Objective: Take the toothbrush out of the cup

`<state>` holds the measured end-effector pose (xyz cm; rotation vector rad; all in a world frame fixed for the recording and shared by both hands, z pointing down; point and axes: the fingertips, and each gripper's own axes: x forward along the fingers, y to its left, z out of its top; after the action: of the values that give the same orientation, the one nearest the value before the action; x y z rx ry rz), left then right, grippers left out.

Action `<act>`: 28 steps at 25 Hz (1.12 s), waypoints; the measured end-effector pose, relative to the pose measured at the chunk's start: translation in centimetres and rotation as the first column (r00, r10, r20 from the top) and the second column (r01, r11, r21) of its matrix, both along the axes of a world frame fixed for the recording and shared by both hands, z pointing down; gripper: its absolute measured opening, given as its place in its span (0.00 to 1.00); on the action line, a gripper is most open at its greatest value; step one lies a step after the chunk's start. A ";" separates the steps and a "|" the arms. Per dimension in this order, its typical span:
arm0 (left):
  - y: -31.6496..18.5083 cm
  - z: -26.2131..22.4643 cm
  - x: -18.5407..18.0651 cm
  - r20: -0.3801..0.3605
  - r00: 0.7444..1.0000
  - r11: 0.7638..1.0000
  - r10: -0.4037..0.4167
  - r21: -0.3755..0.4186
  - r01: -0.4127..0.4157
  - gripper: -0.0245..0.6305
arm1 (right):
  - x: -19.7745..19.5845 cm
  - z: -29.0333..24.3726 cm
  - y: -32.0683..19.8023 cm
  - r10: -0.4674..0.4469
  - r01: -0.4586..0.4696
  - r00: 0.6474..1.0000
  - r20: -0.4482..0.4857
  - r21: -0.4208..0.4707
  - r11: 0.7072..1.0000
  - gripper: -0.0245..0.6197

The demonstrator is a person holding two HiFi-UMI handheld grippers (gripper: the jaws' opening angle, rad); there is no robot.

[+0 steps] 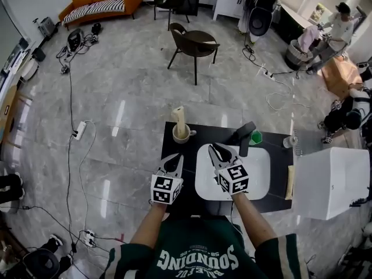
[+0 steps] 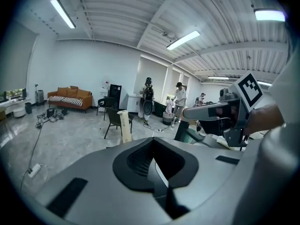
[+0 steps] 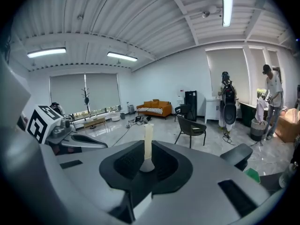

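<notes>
A cream toothbrush stands upright in a pale cup at the far left of a black table. My left gripper hovers near the table's front left, short of the cup, with its jaws together and nothing between them. My right gripper is over a white tray to the right of the cup, also shut and empty. In the right gripper view the toothbrush and cup appear straight ahead beyond the jaws. In the left gripper view the toothbrush stands ahead to the left.
A black angled object and a green item sit at the table's back right, with a small clear container beyond. A white box stands at the right. A chair and floor cables lie farther off.
</notes>
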<state>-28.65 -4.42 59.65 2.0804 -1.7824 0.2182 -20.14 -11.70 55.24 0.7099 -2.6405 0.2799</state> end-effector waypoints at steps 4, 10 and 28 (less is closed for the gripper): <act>0.5 0.5 -2.0 -0.006 1.000 1.000 -0.011 -0.006 0.011 0.05 | -3.4 0.9 -0.4 0.004 -0.005 1.000 -0.029 -0.003 1.000 0.17; 0.9 1.3 -4.9 -0.010 0.999 0.999 -0.034 -0.022 0.034 0.05 | -7.9 3.6 -1.2 -0.004 0.000 0.997 -0.081 -0.055 0.998 0.29; 2.3 5.3 -10.4 -0.029 0.991 0.988 -0.130 -0.089 0.126 0.05 | -14.2 12.2 -6.4 0.058 -0.095 0.977 -0.204 -0.177 0.980 0.39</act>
<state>-39.05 -2.10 64.90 1.8906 -1.8438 0.2180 -34.32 -18.10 67.41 0.7378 -2.3653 0.4471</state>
